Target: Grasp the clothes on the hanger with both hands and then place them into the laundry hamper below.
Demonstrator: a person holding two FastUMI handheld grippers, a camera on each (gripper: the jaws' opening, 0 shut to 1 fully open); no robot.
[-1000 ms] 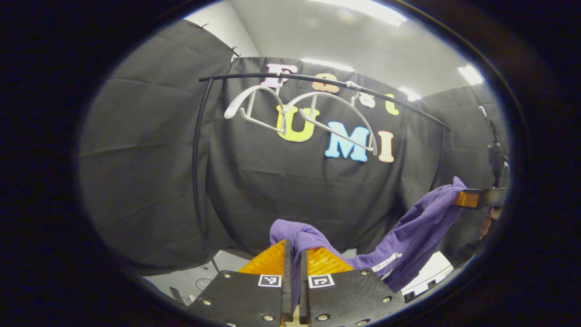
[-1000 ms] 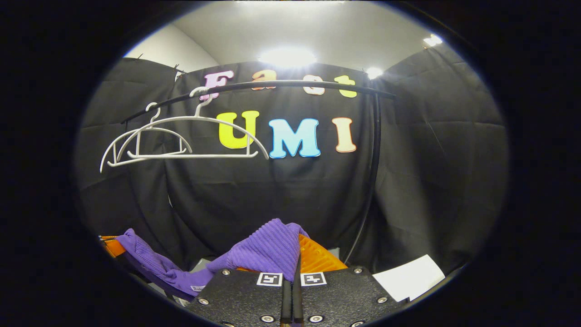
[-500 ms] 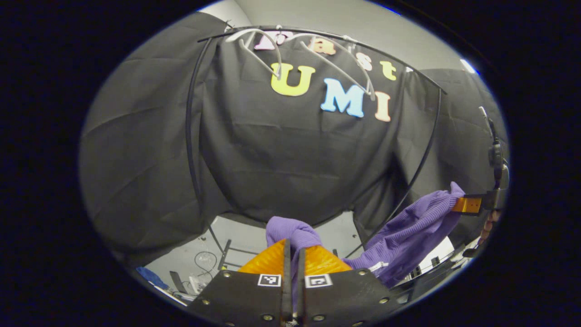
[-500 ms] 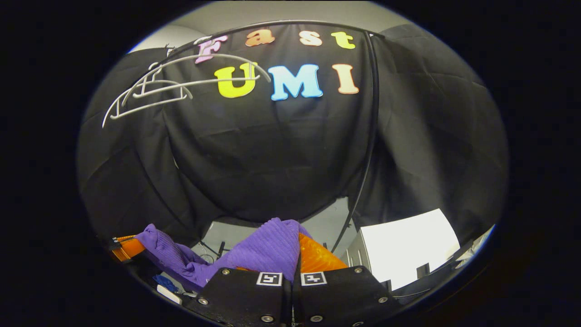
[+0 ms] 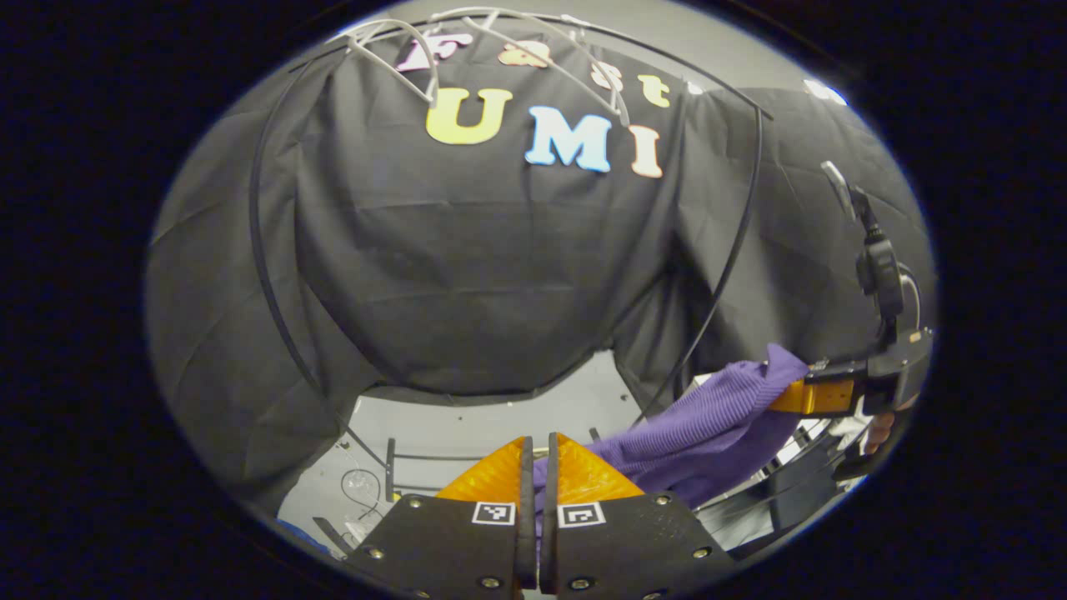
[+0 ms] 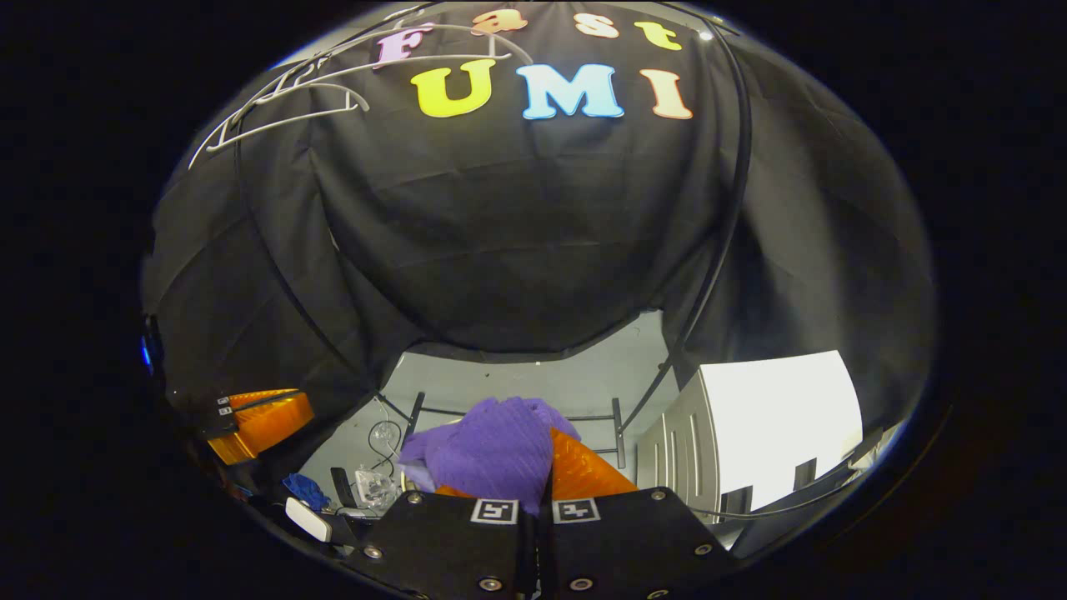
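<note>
Both grippers point forward and downward toward the booth floor. The left gripper (image 5: 538, 454) is clamped on the purple ribbed garment (image 5: 700, 421), which stretches to the right gripper (image 5: 813, 396) at the far side. The right gripper view shows that gripper pinching bunched cloth, with two bare white hangers (image 6: 283, 100) overhead.

In the right gripper view, the right hand-held gripper (image 6: 540, 467) is seen at the bottom edge with its fingers closed together, and a bunched fold of the purple ribbed garment (image 6: 492, 446) is pinched between them, spilling over the left finger. Farther off at the lower left, the left hand-held gripper (image 6: 254, 421) is visible. Two bare white hangers (image 6: 283, 108) are hung from a black rail (image 6: 733, 167) at the top. A white cabinet (image 6: 767, 425) is seen at the lower right, and cables (image 6: 379, 437) lie on the grey floor (image 6: 533, 387).
</note>
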